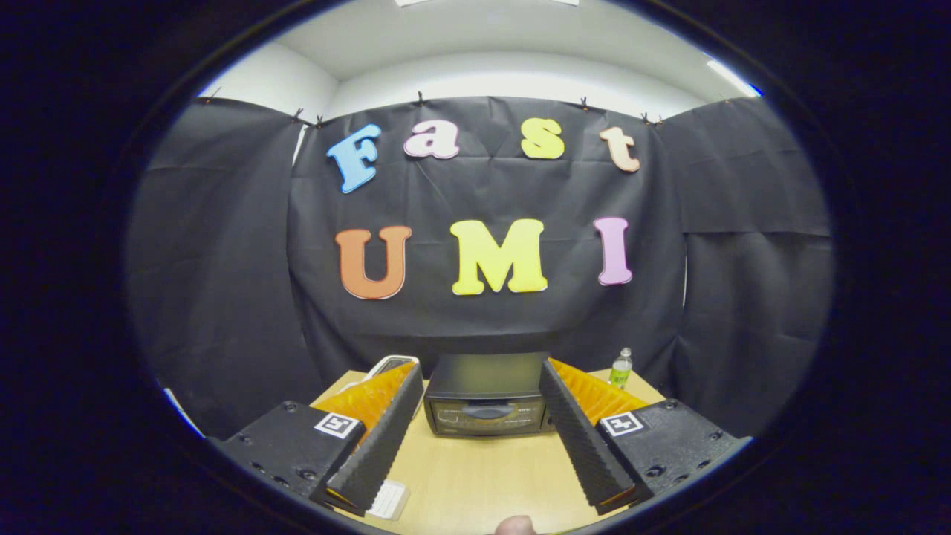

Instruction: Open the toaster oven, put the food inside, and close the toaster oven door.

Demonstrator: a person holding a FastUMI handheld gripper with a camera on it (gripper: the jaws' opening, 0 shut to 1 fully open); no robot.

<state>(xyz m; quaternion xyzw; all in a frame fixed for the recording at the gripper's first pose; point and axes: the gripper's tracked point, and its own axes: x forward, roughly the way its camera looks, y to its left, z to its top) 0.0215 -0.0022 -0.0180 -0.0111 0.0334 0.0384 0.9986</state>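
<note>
While your tongs (pixel 479 446) hang spread and empty, grip the stiff, likely slick door handle (pixel 488 411) of the toaster oven (pixel 487 397) just ahead between them.

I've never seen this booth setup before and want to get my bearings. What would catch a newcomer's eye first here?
The dark toaster oven, door closed, sits on the wooden table straight ahead, framed between the open gripper fingers. A small clear bottle stands behind the oven at the table's far corner, beyond one finger, and a white-rimmed object peeks out beyond the other.
</note>
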